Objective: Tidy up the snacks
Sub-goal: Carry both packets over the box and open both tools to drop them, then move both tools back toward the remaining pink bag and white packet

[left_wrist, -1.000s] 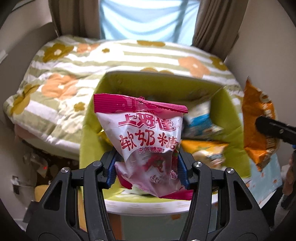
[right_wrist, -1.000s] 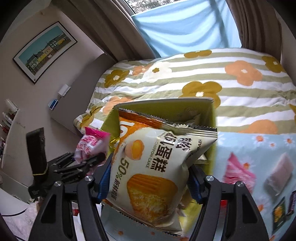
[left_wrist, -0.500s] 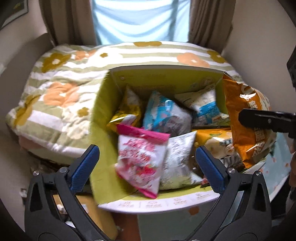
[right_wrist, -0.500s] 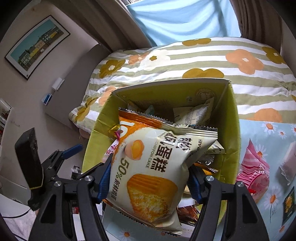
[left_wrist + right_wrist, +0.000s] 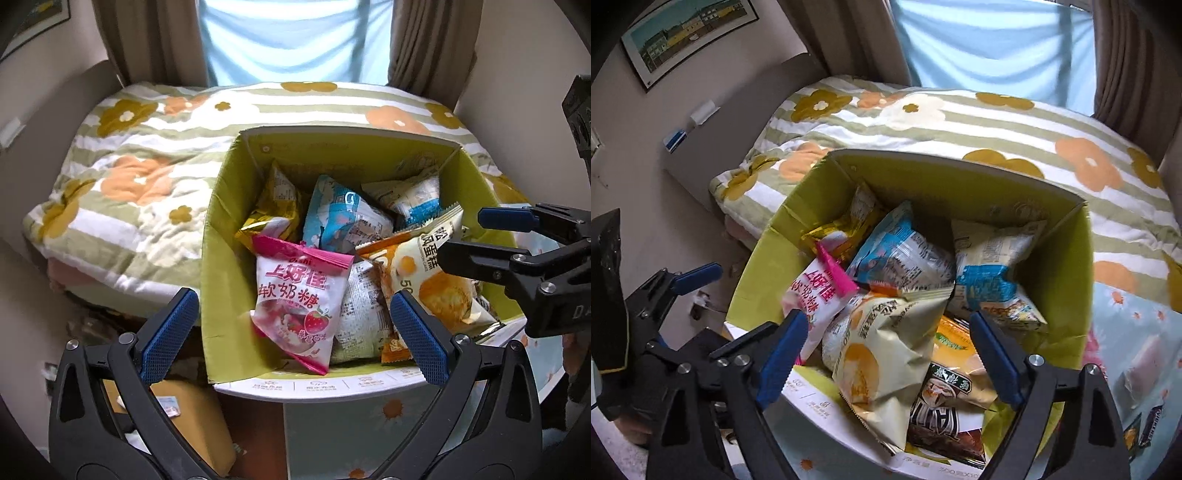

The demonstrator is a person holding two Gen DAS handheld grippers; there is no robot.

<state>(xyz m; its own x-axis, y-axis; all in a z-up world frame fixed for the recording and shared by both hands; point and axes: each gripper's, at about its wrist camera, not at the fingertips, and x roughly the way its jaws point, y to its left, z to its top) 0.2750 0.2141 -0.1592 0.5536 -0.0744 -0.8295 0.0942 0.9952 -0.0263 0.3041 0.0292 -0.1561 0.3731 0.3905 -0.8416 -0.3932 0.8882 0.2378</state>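
1. the left gripper (image 5: 295, 328) stands wide and empty; the pink-and-white crinkly plastic sweet bag (image 5: 301, 295) lies in the yellow-green cardboard box (image 5: 221, 236) at 6 o'clock.
2. the right gripper (image 5: 886, 347) has just been opening; the cream-and-orange foil cake packet (image 5: 886, 350) sits loose between its jaws, on the pile.
3. better to lift both grippers straight up, so no pad drags a bag out.
4. the box floor is hidden, and the small packets (image 5: 1141, 432) on the blue cloth are cut off.

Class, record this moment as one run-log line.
left gripper: open | right gripper: just opening, cake bag released | pink candy bag: in box
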